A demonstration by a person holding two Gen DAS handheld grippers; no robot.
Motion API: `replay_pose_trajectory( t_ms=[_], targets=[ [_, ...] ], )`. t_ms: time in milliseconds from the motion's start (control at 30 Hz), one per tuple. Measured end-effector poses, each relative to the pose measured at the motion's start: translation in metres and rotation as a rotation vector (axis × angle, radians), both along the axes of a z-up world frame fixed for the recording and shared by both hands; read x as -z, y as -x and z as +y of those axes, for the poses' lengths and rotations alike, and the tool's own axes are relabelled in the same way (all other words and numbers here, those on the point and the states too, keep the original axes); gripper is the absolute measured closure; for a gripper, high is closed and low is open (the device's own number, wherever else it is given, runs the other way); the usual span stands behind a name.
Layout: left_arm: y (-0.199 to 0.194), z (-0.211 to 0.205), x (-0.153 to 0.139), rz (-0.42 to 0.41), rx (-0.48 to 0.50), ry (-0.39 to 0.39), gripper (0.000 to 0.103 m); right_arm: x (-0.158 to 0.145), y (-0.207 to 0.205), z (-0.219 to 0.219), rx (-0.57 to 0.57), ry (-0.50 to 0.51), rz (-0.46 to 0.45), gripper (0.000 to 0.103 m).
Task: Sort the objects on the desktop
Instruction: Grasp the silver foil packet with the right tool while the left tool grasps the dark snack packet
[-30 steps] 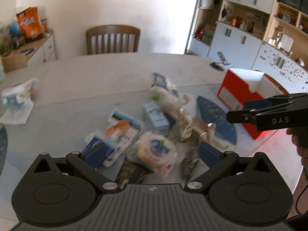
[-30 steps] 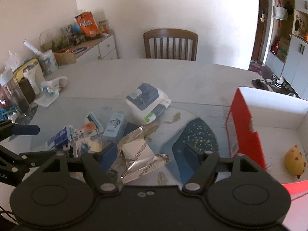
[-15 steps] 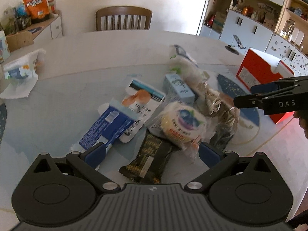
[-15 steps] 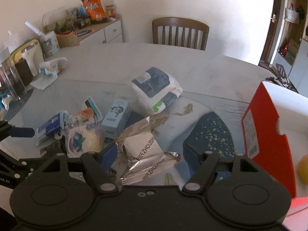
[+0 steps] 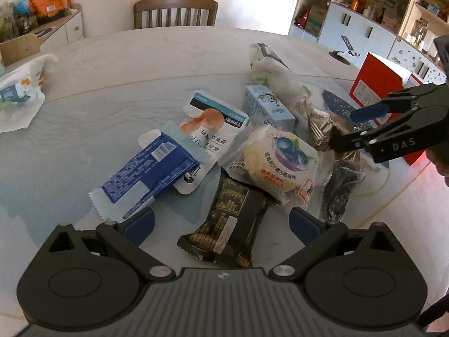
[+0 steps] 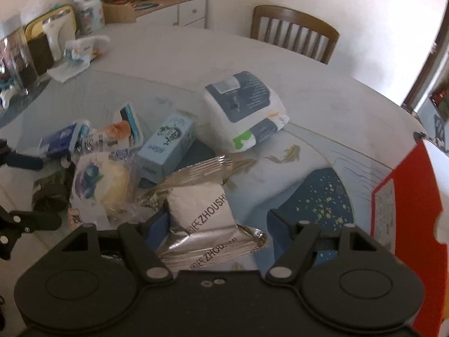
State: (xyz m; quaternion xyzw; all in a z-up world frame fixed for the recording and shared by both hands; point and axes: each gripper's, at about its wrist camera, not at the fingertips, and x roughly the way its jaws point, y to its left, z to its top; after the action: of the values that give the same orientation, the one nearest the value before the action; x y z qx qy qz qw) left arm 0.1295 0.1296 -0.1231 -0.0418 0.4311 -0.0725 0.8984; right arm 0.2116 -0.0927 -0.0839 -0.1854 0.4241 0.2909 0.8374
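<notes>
Round table [image 5: 168, 56], snack pile, open grippers

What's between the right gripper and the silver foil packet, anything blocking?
Nothing visible. The silver foil packet lies directly between the open fingers of the right gripper, on top of the pile. Its neighbours sit off to the left: the blueberry cake packet and the light blue carton. The red box stands to the right.

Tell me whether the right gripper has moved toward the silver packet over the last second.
Yes. The right gripper has come down and forward: the silver packet, lying on the table, now sits between its open fingers.
</notes>
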Motion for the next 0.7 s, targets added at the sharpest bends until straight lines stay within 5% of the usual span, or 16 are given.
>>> replay_pose_trajectory(
  t_ms=[300,700],
  targets=[
    [-0.003,0.002,0.001,-0.013,0.018,0.013,0.009,0.010,-0.010,0.005,-0.038,-0.008,0.049,0.031],
    [-0.002,-0.001,-0.002,-0.037,0.036,-0.034,0.042,0.016,-0.010,0.008,-0.028,-0.013,0.086,0.050]
  ],
)
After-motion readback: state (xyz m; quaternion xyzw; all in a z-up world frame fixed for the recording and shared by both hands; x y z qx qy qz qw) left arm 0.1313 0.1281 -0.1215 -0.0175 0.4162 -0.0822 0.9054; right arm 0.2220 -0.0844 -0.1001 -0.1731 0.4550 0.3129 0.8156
